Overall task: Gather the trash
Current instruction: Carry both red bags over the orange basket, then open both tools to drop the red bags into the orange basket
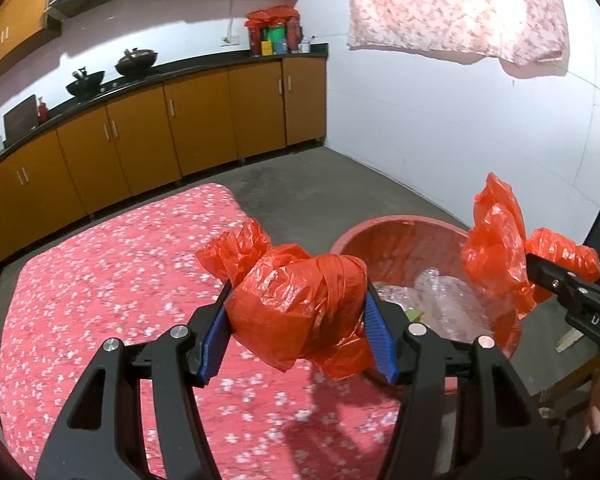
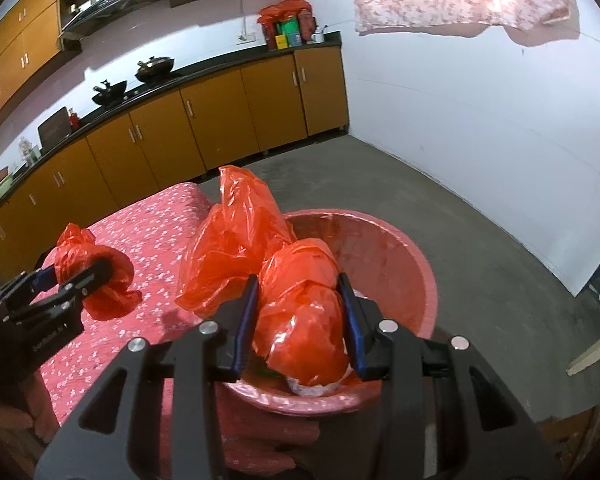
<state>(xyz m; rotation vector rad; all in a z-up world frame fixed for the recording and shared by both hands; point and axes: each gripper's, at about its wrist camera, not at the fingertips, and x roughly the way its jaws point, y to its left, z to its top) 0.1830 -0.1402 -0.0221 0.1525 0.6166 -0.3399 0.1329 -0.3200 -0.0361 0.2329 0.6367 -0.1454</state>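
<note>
A red plastic trash bag lines a pink round bin (image 1: 396, 226) that stands on the floor beside the table; the bin's rim also shows in the right wrist view (image 2: 404, 232). Clear plastic trash (image 1: 440, 288) lies inside it. My left gripper (image 1: 298, 308) is shut on one twisted handle of the bag (image 1: 296, 304), held over the table edge. My right gripper (image 2: 300, 320) is shut on the other bunched handle (image 2: 304, 312), above the bin. Each gripper shows in the other view: the right gripper (image 1: 540, 272) and the left gripper (image 2: 80, 276).
A table with a red flowered cloth (image 1: 120, 300) is left of the bin. Wooden kitchen cabinets (image 1: 200, 120) with woks on a black counter run along the back. A white wall (image 1: 460, 120) with a hanging flowered cloth is to the right. Grey concrete floor (image 2: 480, 260) surrounds the bin.
</note>
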